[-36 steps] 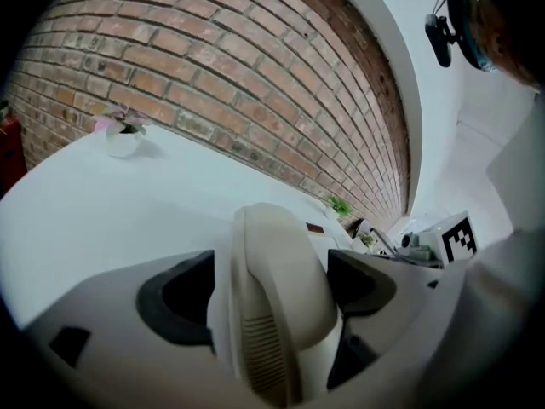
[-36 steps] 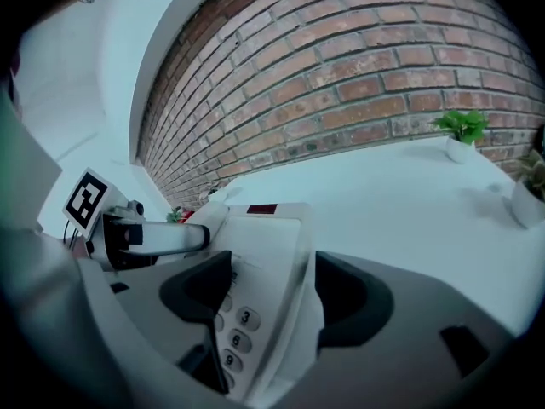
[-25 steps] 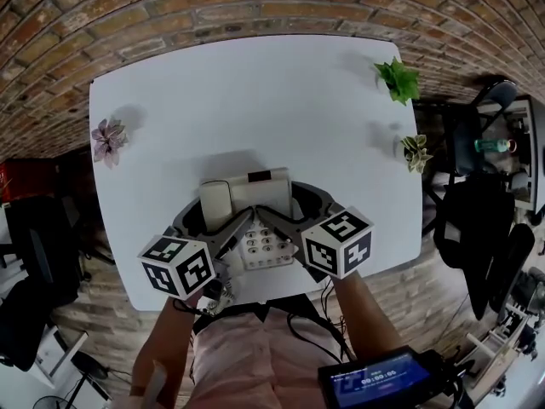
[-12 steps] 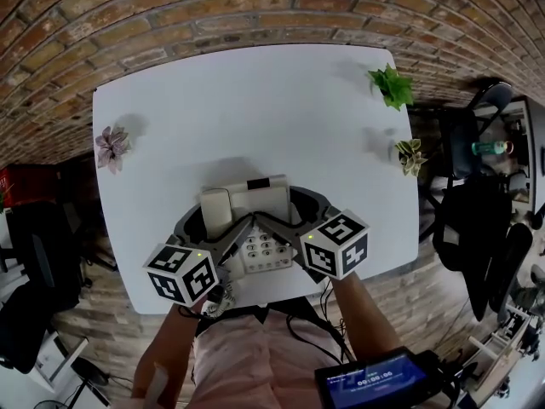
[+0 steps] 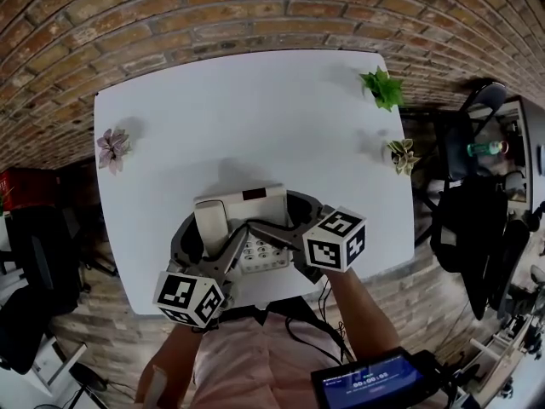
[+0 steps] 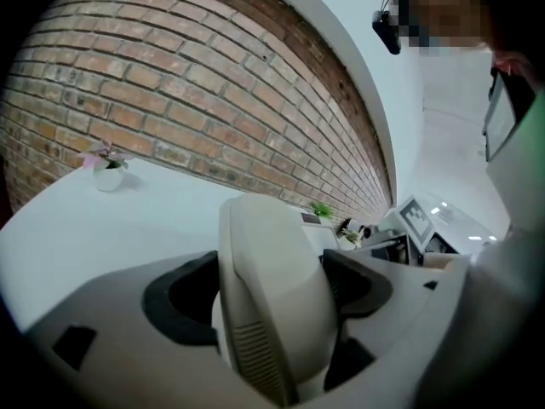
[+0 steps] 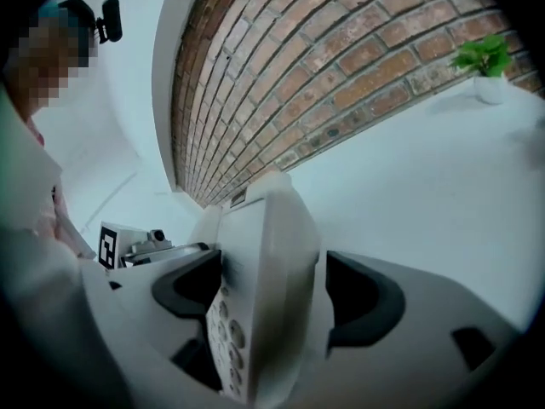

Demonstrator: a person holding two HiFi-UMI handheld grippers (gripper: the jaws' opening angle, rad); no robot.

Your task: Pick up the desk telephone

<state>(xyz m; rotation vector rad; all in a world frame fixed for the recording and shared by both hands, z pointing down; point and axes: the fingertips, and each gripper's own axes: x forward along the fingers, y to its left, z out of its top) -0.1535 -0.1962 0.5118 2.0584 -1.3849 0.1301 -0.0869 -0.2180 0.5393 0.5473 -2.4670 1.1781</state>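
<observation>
Desk telephone [image 5: 255, 203] is at the near edge of the white tabletop [image 5: 255, 118], in front of the person and bracketed by both grippers. Whether its base is clear of the surface cannot be told.

Left gripper [image 6: 268, 292]: jaws have just been closing. The handset end of the telephone is between them, and both dark pads lie against its sides.

Right gripper [image 7: 277, 301]: jaws have just been opening and stand wide. The keypad-side edge of the telephone is between them. The inner pad is close to the key face, and a slim gap shows at the outer pad, so no firm clamp is seen.

Pink flower pot [image 5: 111, 146] is at the left edge of the tabletop. Two small green plants [image 5: 381, 87] [image 5: 400, 154] stand along the right edge, well apart from the telephone. Brick wall [image 5: 255, 7] is behind.
</observation>
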